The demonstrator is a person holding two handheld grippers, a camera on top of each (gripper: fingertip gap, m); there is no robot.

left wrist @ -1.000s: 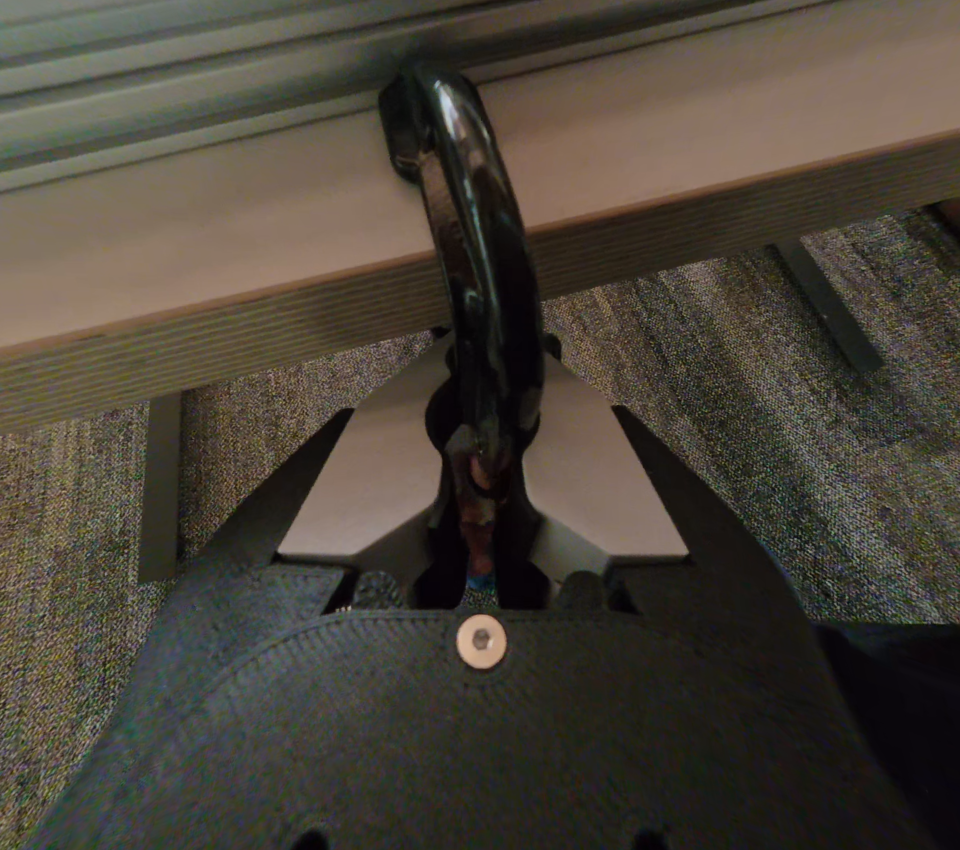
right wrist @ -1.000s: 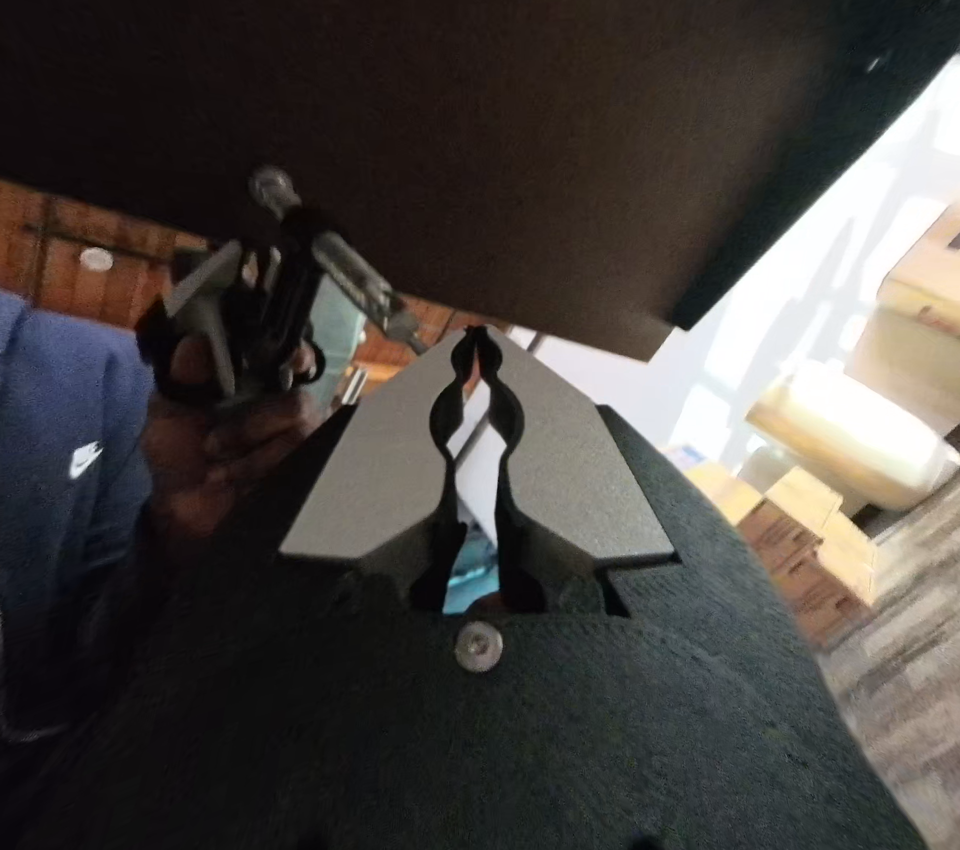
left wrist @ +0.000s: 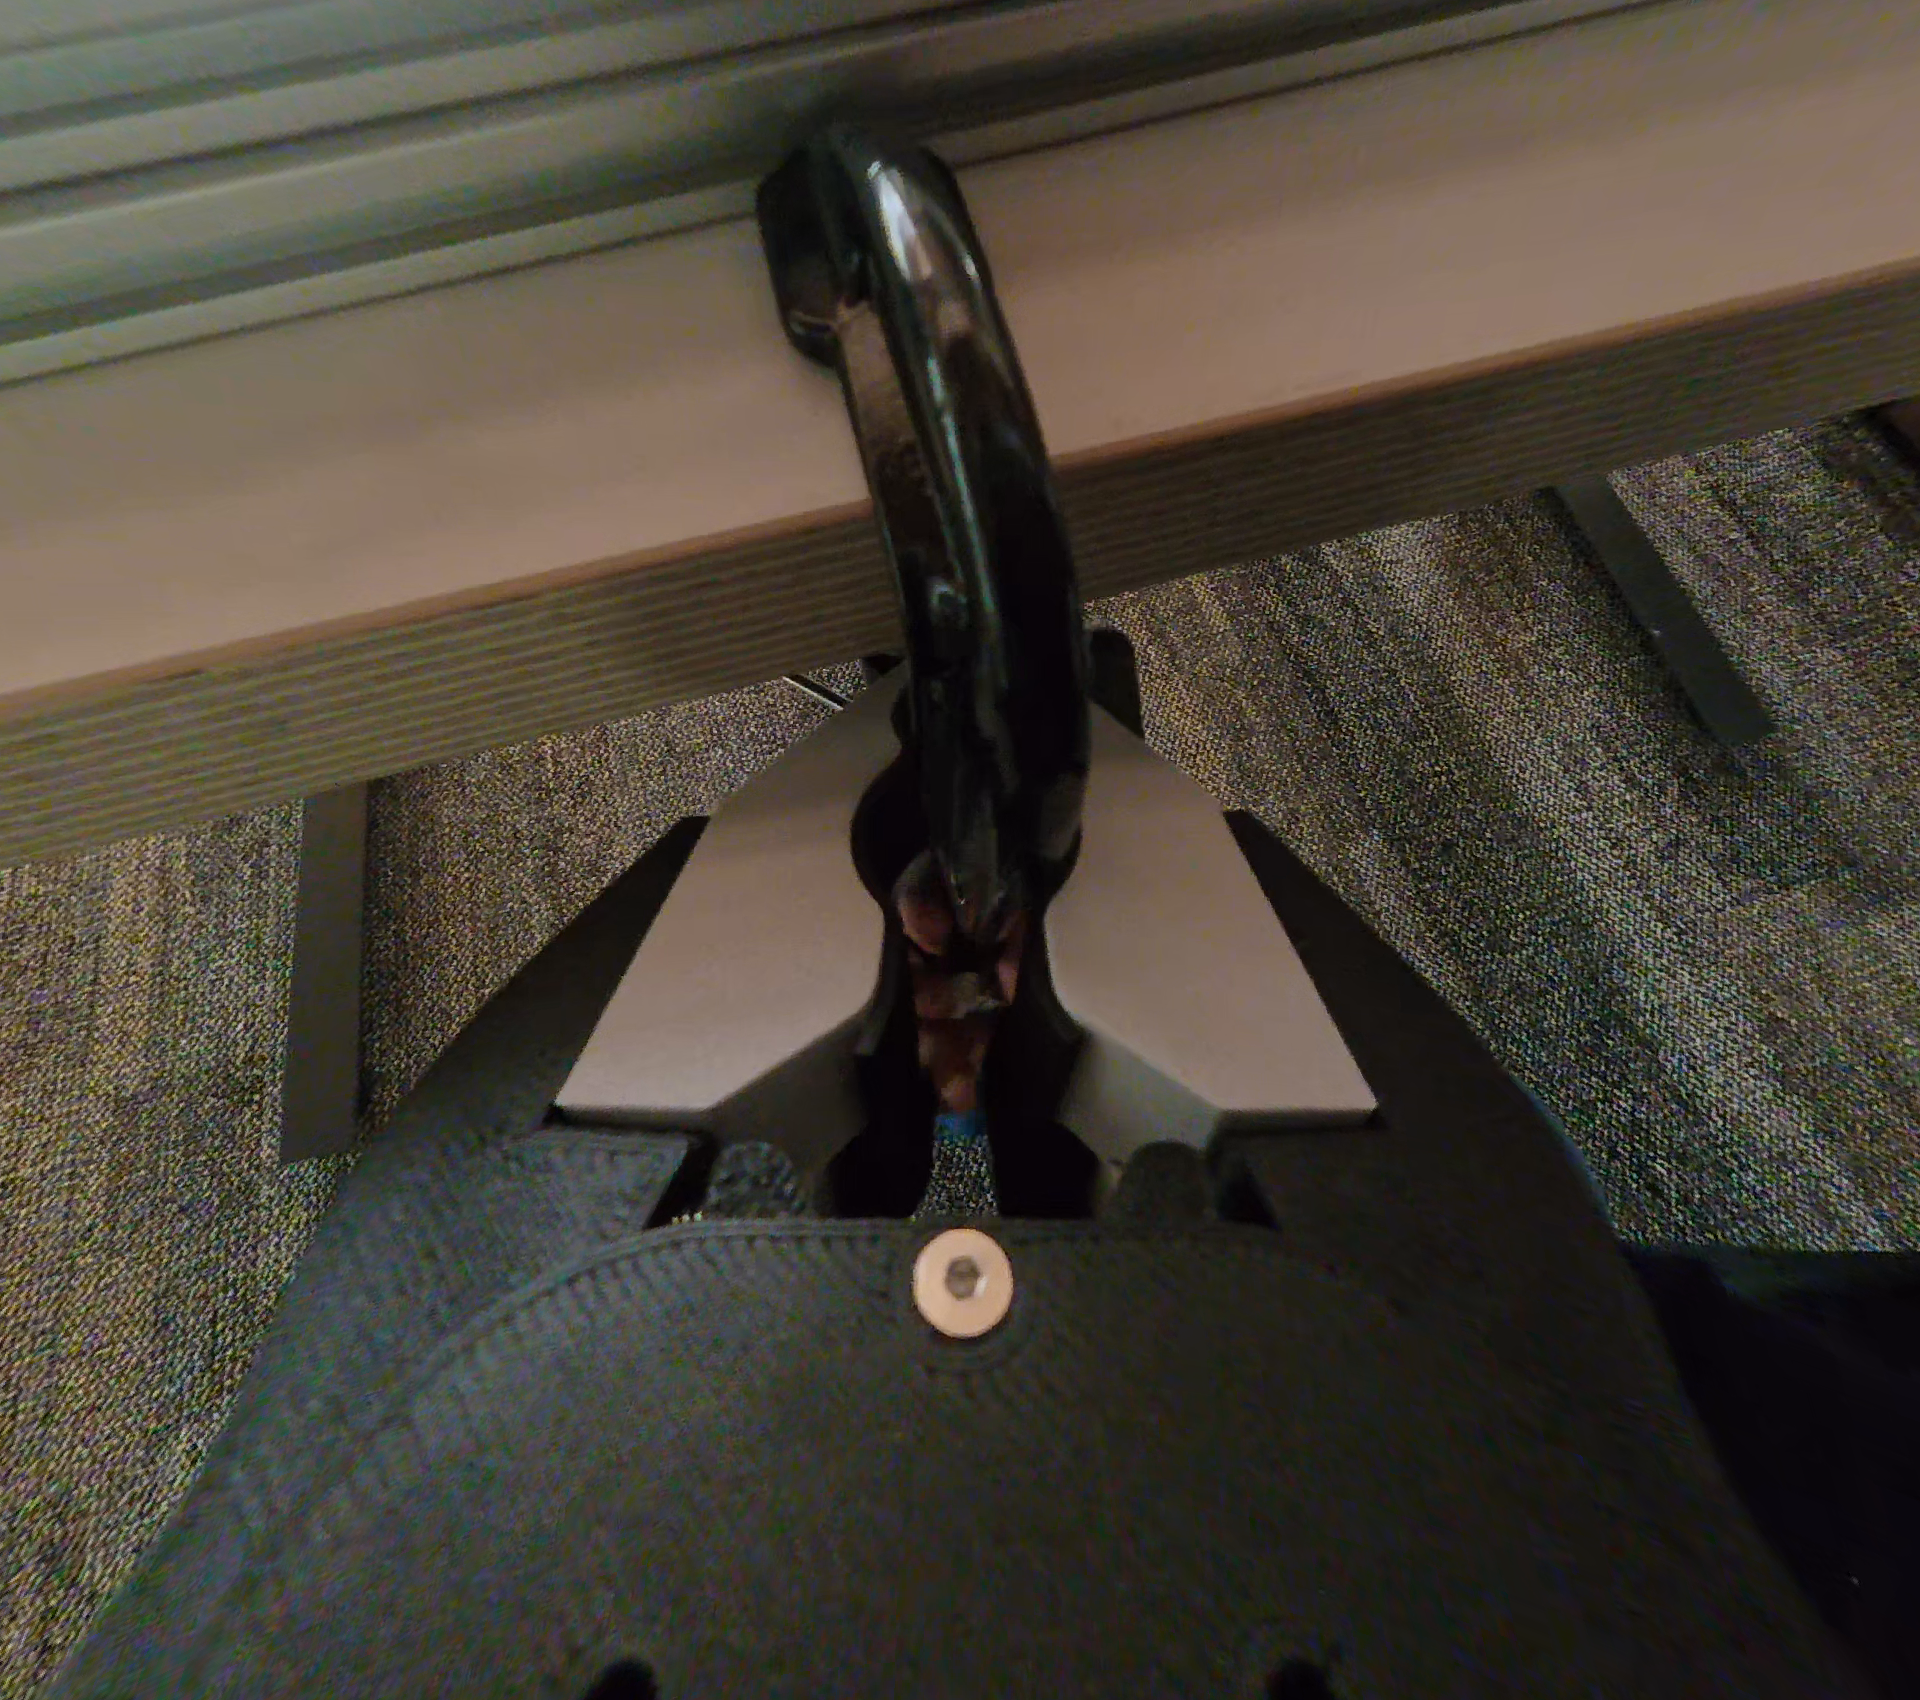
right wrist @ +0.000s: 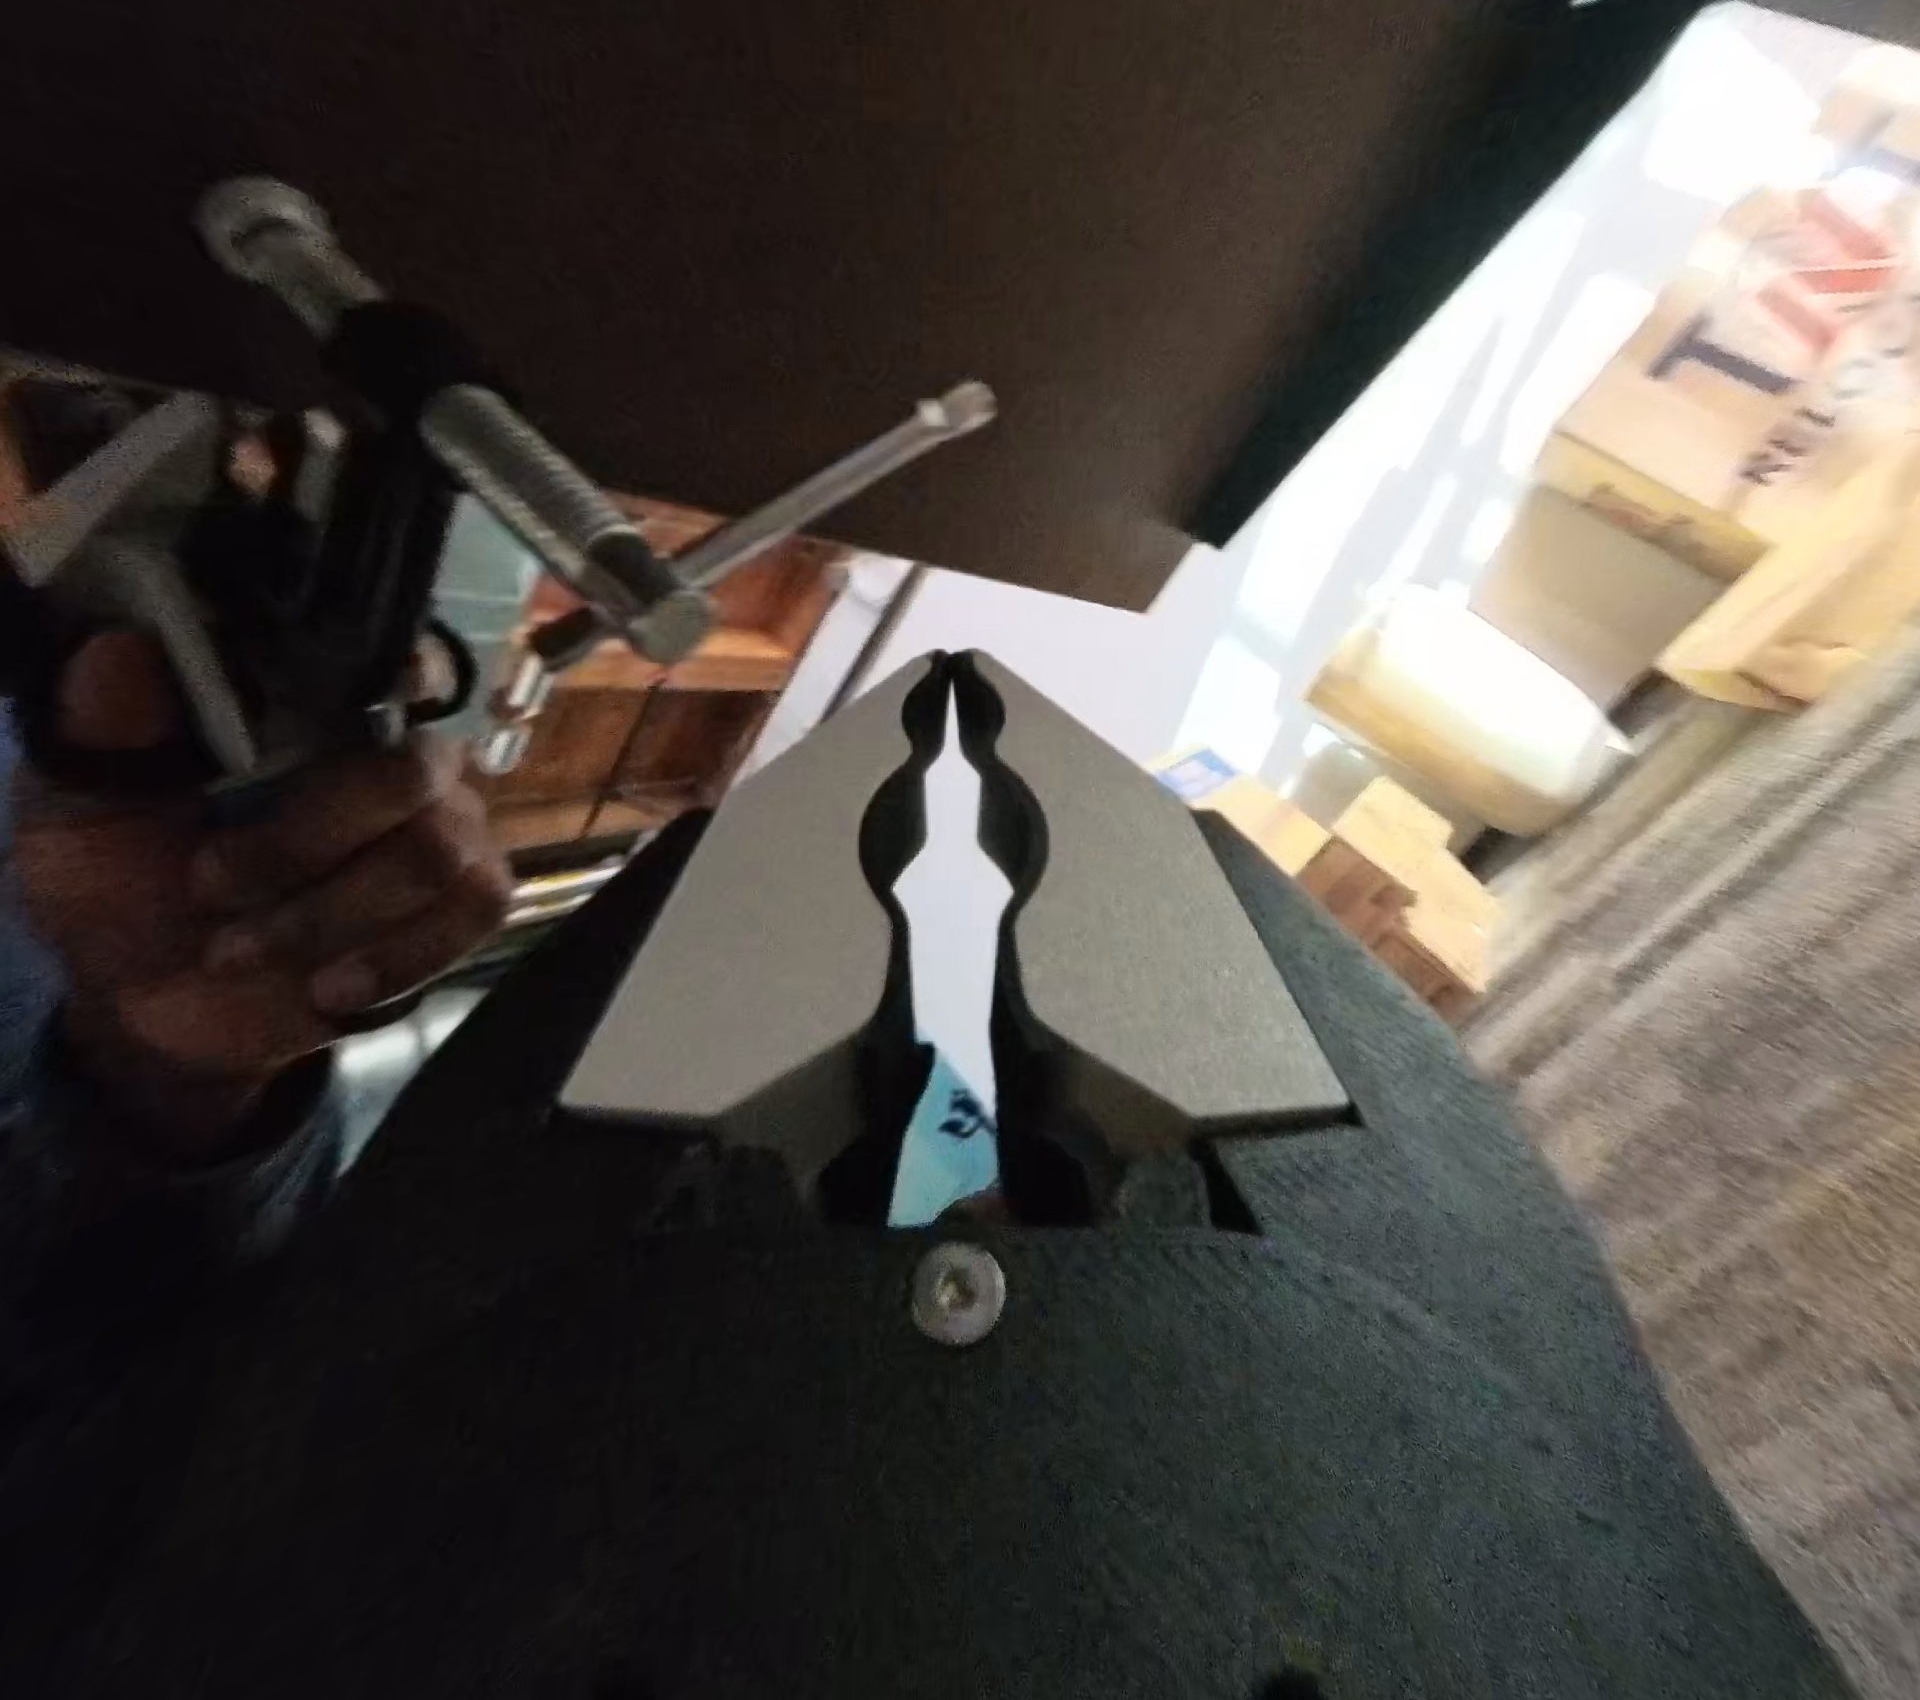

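Note:
My left gripper (left wrist: 997,679) is shut on the lower end of a glossy black C-clamp (left wrist: 935,362). The clamp hooks over the front edge of the light table top (left wrist: 416,466), its upper jaw resting on top. In the right wrist view the clamp's threaded steel screw (right wrist: 520,455) points up at the dark underside of the table (right wrist: 831,92), with its thin sliding bar handle (right wrist: 831,476) across the lower end. My right gripper (right wrist: 951,661) is shut and empty, just below and right of that handle. The left gripper (right wrist: 156,507) and a person's hand (right wrist: 260,902) show at the left.
A grey aluminium rail (left wrist: 520,92) runs along the table behind the clamp. Grey carpet (left wrist: 1455,819) and dark table legs (left wrist: 322,975) lie below. Cardboard boxes (right wrist: 1455,871) and a pale tub (right wrist: 1455,715) stand at the right, under the table's far edge.
My right gripper has moved closer to the clamp's screw, which looks larger, and the bar handle now shows fully. The left gripper holds the clamp as before.

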